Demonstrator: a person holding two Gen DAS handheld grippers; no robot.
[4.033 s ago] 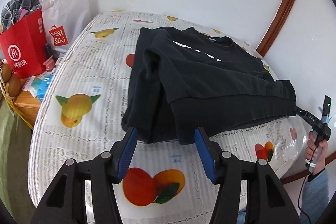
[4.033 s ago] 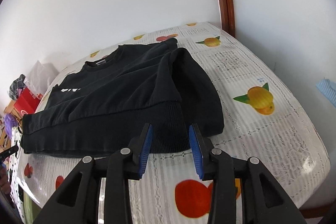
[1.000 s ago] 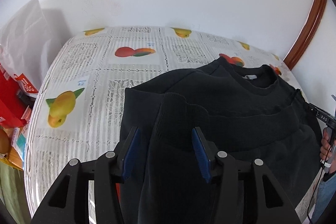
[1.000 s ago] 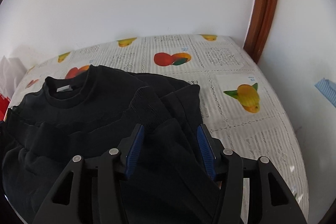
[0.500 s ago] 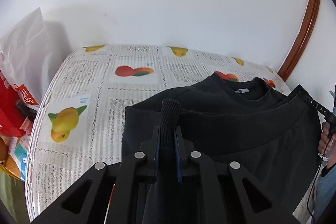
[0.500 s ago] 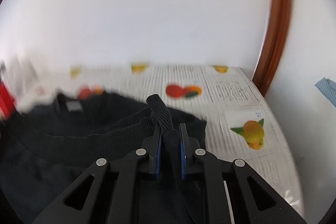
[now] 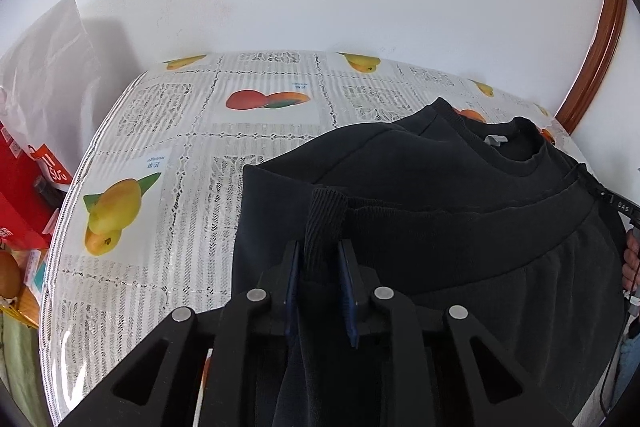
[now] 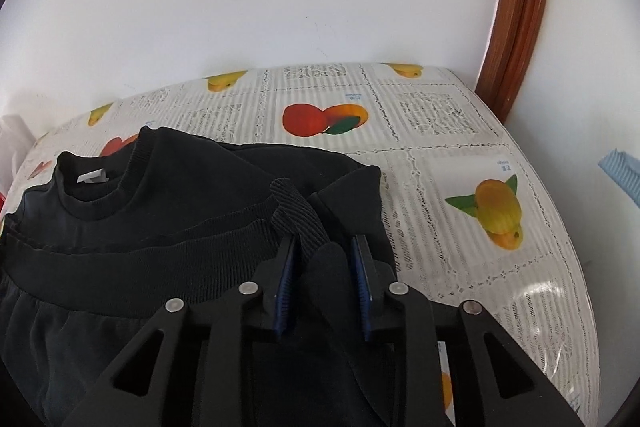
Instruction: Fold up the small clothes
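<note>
Both grippers have just been easing apart, the left gripper [image 7: 319, 281] and right gripper [image 8: 324, 279] each slightly parted around the ribbed hem of the black cotton sweatshirt [image 7: 460, 187], which lies folded ahead on the fruit-print bench [image 7: 192, 147]. If the cloth snags a pad during withdrawal, the fold probably drags askew.

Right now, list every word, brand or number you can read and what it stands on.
"OAS": right gripper, whose jaws have just been opening with the black cotton sweatshirt between them; cut off at the edge.
"SO": orange patch on the white plastic bag; partly hidden.
Blue captions on the fruit-print tablecloth: too small to read.
White neck tag: no readable text.
</note>
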